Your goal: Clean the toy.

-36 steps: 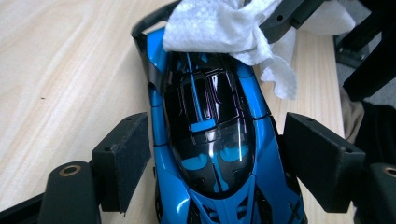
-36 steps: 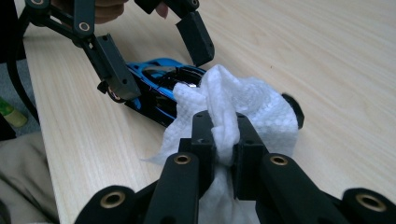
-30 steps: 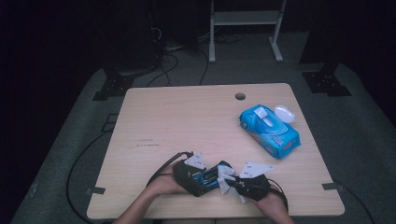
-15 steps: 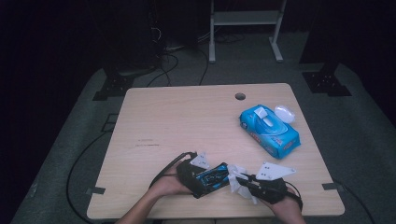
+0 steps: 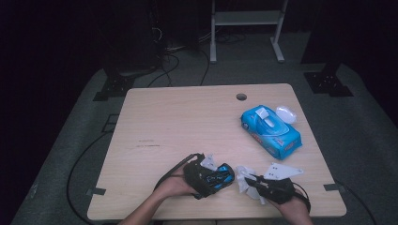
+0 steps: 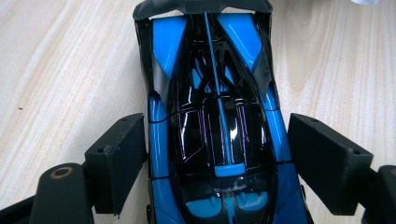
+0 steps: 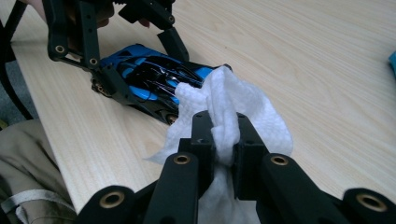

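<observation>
A blue and black toy car (image 6: 219,116) lies on the wooden table (image 5: 187,122) near its front edge. My left gripper (image 6: 219,154) is shut on the car, one black pad against each side. In the high view the car (image 5: 220,176) pokes out to the right of the left gripper (image 5: 206,178). My right gripper (image 7: 223,135) is shut on a crumpled white wipe (image 7: 224,102), whose far edge sits just at the car's (image 7: 149,79) near end. The right gripper (image 5: 251,183) and wipe (image 5: 243,177) lie right of the car.
A blue pack of wipes (image 5: 271,131) lies at the table's right side, with a small white lid (image 5: 286,114) behind it. A cable hole (image 5: 241,97) is at the back edge. Cables and a white stand are on the floor beyond.
My right gripper and the wipe have drawn a little to the right, away from the car's top. The left gripper and the car have hardly moved.
</observation>
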